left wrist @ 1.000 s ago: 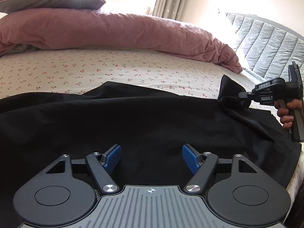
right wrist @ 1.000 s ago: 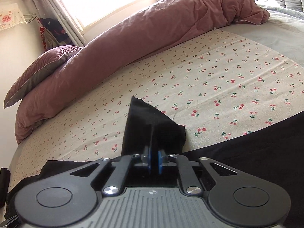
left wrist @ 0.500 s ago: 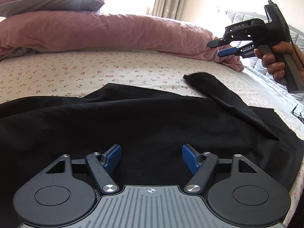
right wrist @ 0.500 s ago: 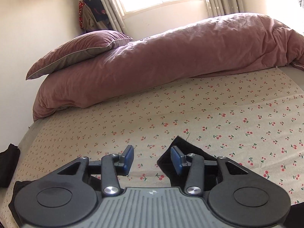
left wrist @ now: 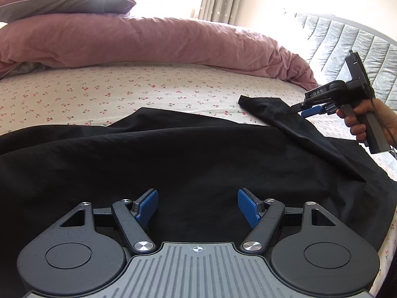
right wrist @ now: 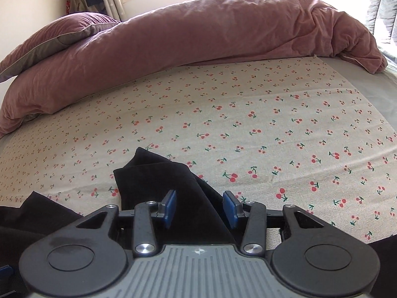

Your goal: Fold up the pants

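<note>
Hovering my left gripper (left wrist: 197,206) low over black pants (left wrist: 173,159), fingers spread, gripping nothing, probably waiting for next grab. Pants lying spread across bed (left wrist: 99,92), near edge. Farther right, I am keeping right gripper (right wrist: 199,207) just above flipped corner (right wrist: 158,173), fingers parted astride cloth, not pinching. Beyond, pink duvet (left wrist: 148,44) bunching along far side, leaving folding room.

Pants (left wrist: 173,154) lie spread across the near part of the sheet (left wrist: 99,92), one corner (left wrist: 268,106) reaching toward the far right. A duvet (left wrist: 148,44) runs along the far edge, with a pillow (left wrist: 67,2) on its left end.
</note>
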`<control>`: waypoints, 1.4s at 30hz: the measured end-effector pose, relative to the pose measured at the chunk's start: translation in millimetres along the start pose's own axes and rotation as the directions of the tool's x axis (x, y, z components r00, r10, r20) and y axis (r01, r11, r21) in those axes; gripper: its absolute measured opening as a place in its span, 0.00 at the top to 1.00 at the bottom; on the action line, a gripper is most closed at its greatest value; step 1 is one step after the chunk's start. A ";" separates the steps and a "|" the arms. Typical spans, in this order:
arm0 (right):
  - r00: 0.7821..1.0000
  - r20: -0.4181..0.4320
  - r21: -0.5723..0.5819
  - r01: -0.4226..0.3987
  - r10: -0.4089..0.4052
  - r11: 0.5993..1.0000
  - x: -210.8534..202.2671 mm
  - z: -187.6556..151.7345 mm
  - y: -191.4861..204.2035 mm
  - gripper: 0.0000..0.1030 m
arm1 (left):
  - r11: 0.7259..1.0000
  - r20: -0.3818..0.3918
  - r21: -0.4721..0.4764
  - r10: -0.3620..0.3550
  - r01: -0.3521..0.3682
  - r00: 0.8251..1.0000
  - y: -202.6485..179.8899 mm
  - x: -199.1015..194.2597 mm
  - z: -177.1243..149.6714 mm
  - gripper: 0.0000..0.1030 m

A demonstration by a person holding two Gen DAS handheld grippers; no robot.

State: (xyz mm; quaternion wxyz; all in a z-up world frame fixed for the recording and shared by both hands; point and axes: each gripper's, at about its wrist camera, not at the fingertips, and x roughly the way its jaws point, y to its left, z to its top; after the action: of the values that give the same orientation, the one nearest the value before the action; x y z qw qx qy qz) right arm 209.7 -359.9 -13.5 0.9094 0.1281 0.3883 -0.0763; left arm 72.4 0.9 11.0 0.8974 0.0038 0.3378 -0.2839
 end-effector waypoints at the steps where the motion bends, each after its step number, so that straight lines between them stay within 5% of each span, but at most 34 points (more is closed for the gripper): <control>1: 1.000 -0.012 0.002 0.002 -0.002 1.000 3.9 -2.0 -0.7 0.58 | 1.000 -0.001 0.002 0.000 0.000 1.000 -0.2 0.2 -0.1 0.30; 2: 1.000 -0.023 0.002 0.002 -0.002 1.000 7.4 -4.2 -1.1 0.60 | 1.000 -0.002 0.006 0.001 -0.001 1.000 -0.8 0.4 -0.3 0.30; 3: 0.999 -0.032 -0.001 0.002 -0.002 1.000 9.9 -6.6 -1.0 0.73 | 1.000 -0.004 0.011 0.003 -0.003 1.000 -1.7 0.7 -0.4 0.30; 4: 0.999 -0.040 -0.008 -0.001 0.001 1.000 11.1 -8.9 -0.1 0.97 | 1.000 -0.006 0.017 0.004 -0.004 1.000 -2.0 0.6 -0.8 0.30; 5: 0.999 -0.045 -0.014 -0.004 0.004 1.000 11.0 -10.8 0.4 0.99 | 1.000 -0.009 0.025 0.005 -0.005 1.000 -2.4 0.9 -1.2 0.30; 11: 0.992 0.114 0.069 0.050 -0.058 0.996 -38.0 -10.4 -15.5 1.00 | 0.997 -0.027 0.071 0.026 -0.024 0.999 -5.0 2.6 -3.8 0.30; 16: 0.949 0.210 0.183 0.200 -0.237 0.963 -101.6 -20.2 -50.6 1.00 | 0.994 -0.031 0.104 0.042 -0.039 0.999 -7.9 0.6 -6.3 0.30; 24: 0.866 0.088 0.363 0.432 -0.492 0.825 -161.1 -62.7 -122.6 0.99 | 0.993 -0.025 0.115 0.038 -0.035 0.999 -11.8 -7.0 -6.6 0.30; 27: 0.873 0.022 0.414 0.435 -0.487 0.800 -162.9 -78.7 -142.9 0.95 | 0.992 -0.019 0.124 0.033 -0.030 0.999 -14.9 -12.6 -7.4 0.30; 30: 0.863 0.036 0.487 0.425 -0.504 0.763 -176.6 -96.3 -158.5 0.75 | 0.989 -0.002 0.146 0.028 -0.027 1.000 -17.6 -20.6 -8.0 0.30; 34: 0.880 0.043 0.548 0.375 -0.472 0.748 -191.2 -114.2 -176.4 0.73 | 0.981 0.034 0.196 -0.026 0.019 0.999 -24.9 -38.9 -9.9 0.30; 38: 0.904 0.032 0.556 0.338 -0.425 0.759 -194.5 -131.8 -182.4 0.70 | 0.949 0.043 0.284 -0.151 0.133 0.988 -37.2 -57.4 -14.4 0.31; 42: 0.948 0.023 0.583 0.246 -0.318 0.774 -186.4 -151.1 -183.3 0.67 | 0.896 0.023 0.355 -0.292 0.265 0.956 -48.3 -69.3 -21.7 0.33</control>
State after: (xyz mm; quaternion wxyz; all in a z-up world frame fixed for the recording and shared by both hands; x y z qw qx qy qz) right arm -65.7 -483.5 -10.6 0.8283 0.3310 0.3062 -0.3326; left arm -7.8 -0.2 45.4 0.8447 0.1035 0.2448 -0.4646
